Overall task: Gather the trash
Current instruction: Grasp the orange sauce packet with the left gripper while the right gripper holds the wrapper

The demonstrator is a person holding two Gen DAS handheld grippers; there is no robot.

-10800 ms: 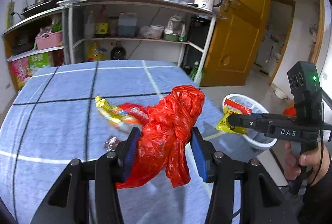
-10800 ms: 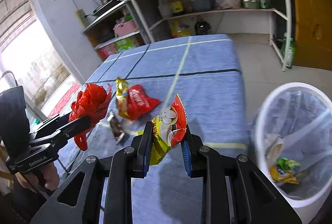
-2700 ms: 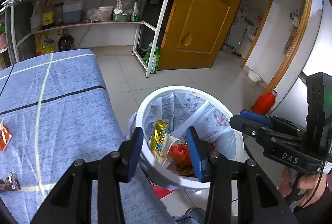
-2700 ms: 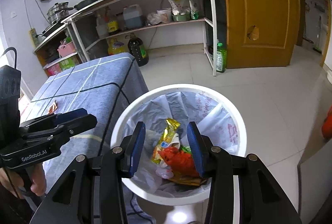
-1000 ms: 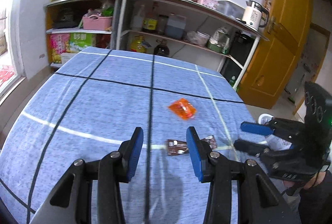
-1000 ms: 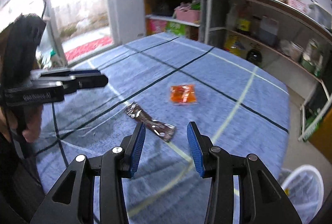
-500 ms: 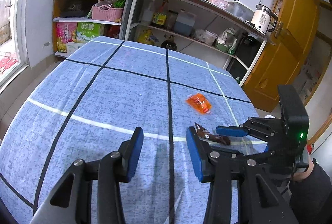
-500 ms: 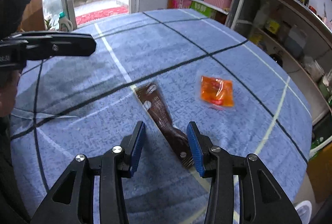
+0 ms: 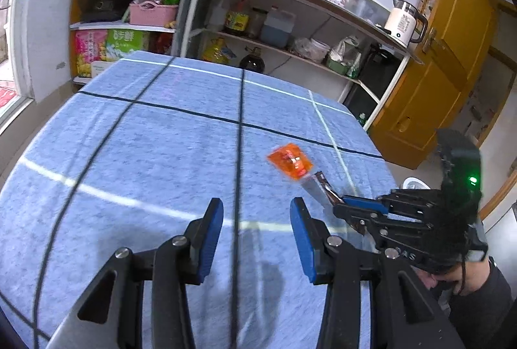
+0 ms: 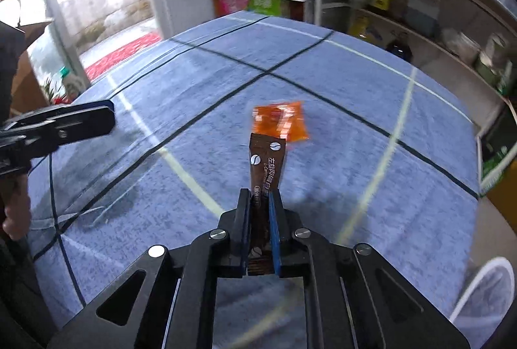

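The brown wrapper (image 10: 266, 168) is being pinched near the table (image 10: 323, 84) edge as the right gripper (image 10: 260, 232) closes; the left gripper (image 9: 257, 239) is held half open, empty. The orange packet (image 10: 279, 121), just beyond, is judged next, after the bin (image 10: 484, 294) at the right.

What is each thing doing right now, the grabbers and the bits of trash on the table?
Right gripper: fingers closing on the brown wrapper.
Brown wrapper: pinched at one end between the right fingers, sticking out forward.
Orange packet: lying flat on the blue tablecloth, not held.
Left gripper: open, empty, above the cloth.
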